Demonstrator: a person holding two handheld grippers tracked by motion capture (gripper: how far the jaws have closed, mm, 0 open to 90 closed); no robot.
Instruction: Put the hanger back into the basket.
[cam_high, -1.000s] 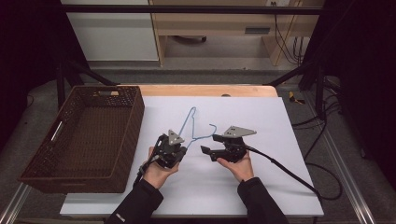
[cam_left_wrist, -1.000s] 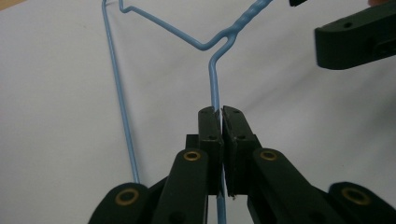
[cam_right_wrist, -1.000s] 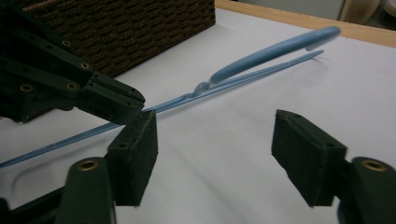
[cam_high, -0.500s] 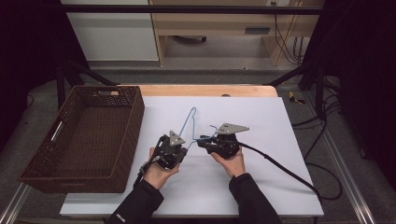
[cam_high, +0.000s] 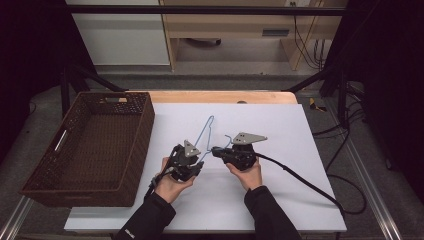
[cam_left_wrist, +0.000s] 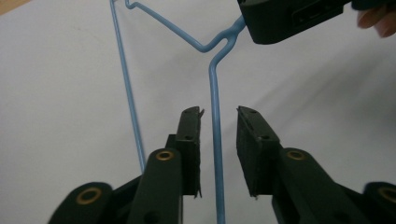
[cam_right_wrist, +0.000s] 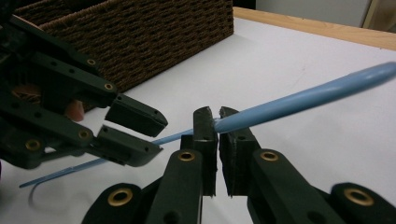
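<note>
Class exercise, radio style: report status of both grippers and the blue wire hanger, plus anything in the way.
Right gripper shut on blue wire hanger. Left gripper jaws just opening, wire between, pads clear. Wicker basket at left, nothing blocking.

No writing to read anywhere here: no label, brand, number or sign comes through legibly. There is a small pale mark on the person's left sleeve (cam_high: 131, 232) at the bottom of the high view, but it is far too small and blurred to make out.
</note>
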